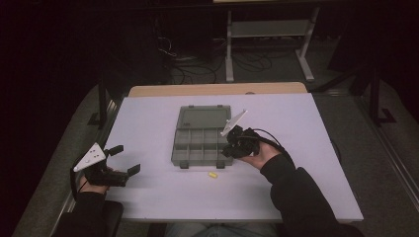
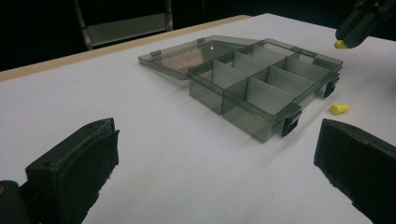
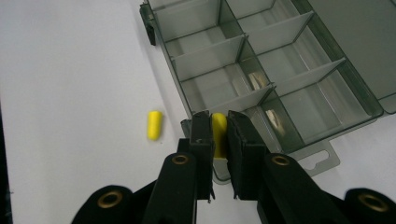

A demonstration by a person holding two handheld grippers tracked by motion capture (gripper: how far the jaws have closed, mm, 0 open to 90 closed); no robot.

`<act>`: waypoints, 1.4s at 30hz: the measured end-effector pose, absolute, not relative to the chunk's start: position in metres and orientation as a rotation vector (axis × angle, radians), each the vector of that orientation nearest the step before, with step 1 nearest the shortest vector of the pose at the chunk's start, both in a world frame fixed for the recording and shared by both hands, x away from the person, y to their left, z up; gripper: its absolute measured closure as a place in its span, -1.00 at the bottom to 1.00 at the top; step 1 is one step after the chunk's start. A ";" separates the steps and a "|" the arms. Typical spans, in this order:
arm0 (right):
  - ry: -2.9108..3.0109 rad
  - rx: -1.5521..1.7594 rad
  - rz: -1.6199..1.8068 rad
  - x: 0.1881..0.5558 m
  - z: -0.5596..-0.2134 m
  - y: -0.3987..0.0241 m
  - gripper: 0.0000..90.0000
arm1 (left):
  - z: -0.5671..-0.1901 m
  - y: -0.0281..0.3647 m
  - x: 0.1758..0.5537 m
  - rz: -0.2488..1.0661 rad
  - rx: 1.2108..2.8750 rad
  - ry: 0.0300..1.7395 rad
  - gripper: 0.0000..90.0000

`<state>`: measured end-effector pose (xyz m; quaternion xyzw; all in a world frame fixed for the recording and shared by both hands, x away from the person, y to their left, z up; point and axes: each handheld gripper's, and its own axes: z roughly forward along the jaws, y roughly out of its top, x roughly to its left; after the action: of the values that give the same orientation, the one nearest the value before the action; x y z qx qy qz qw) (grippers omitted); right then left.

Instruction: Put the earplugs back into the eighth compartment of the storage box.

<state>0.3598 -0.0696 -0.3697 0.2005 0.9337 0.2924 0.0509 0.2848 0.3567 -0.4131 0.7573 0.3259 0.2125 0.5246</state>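
A smoky grey compartment box (image 1: 196, 144) lies open mid-table, its lid (image 1: 203, 117) folded flat behind it and the compartments looking empty. My right gripper (image 1: 228, 149) hovers at the box's right front corner, shut on a small yellow plug (image 3: 219, 134). From the left gripper view, that plug (image 2: 341, 44) pokes out of the right gripper's tips (image 2: 358, 24). A second yellow plug (image 1: 213, 175) lies on the table just in front of the box (image 3: 261, 70), left of the jaws (image 3: 154, 125). My left gripper (image 1: 124, 160) rests near the table's left edge, open with nothing between its jaws.
The white tabletop (image 1: 148, 123) has free room left of and in front of the box. A wooden strip (image 1: 217, 89) runs along the far edge. A metal rack (image 1: 269, 29) and floor cables stand beyond, in the dark.
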 end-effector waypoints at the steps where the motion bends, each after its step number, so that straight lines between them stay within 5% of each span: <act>1: 2.841 0.617 0.886 0.361 -0.371 -0.069 0.76 | -0.413 0.357 0.285 0.508 1.811 0.781 -1.00; 22: 2.854 0.666 0.827 0.387 -0.391 -0.062 0.74 | -0.413 0.357 0.285 0.506 1.813 0.779 -1.00; 42: 2.789 0.639 0.945 0.368 -0.372 -0.065 -0.18 | -0.414 0.356 0.285 0.504 1.816 0.781 -1.00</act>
<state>0.3675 -0.0646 -0.3723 0.2118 0.9237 0.3128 0.0639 0.2849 0.3562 -0.4135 0.7586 0.3261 0.2105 0.5233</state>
